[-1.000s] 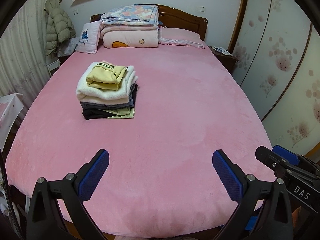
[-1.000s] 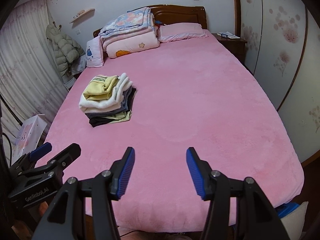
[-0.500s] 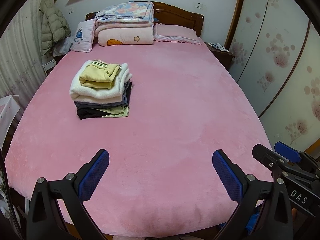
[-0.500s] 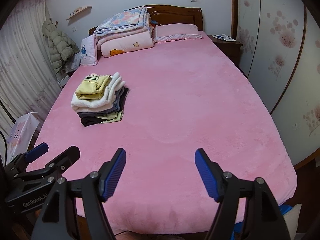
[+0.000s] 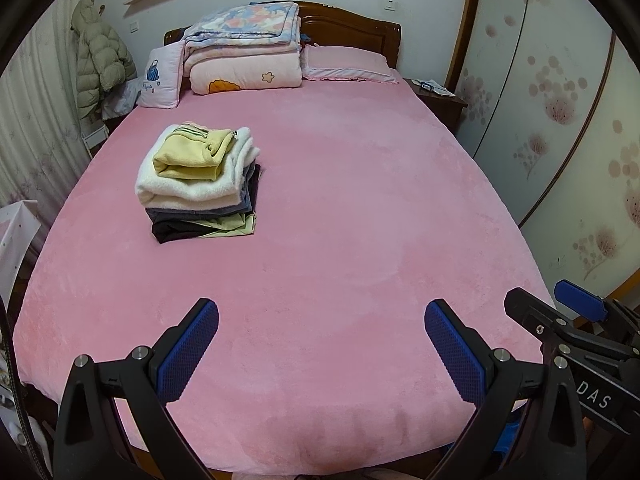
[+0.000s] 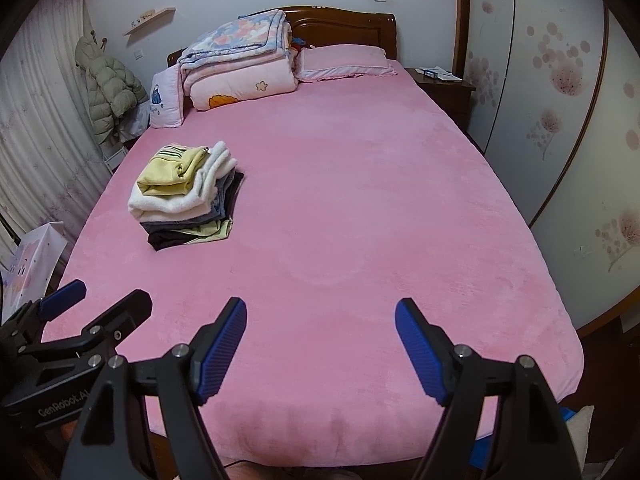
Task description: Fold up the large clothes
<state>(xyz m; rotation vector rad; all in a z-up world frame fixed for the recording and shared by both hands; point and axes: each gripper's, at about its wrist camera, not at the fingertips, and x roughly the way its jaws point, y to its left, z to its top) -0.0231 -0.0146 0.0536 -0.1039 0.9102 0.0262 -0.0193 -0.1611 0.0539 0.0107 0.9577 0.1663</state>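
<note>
A home bedroom: a wide bed (image 5: 320, 240) under a pink cover, a wooden headboard (image 5: 352, 28), pillows (image 5: 344, 64), folded quilts (image 5: 244, 52), and a floral wardrobe (image 5: 560, 100).

Indoor light, even and slightly dim, cool cast; source not visible. Shadows soft: faint one under the stack of clothes (image 5: 200, 184), darker along the bed's (image 5: 340, 240) near edge. No glare. Both views sharp, no motion blur. Strong fisheye: wardrobe doors (image 6: 560, 120) bow, black vignette fills the corners.
</note>
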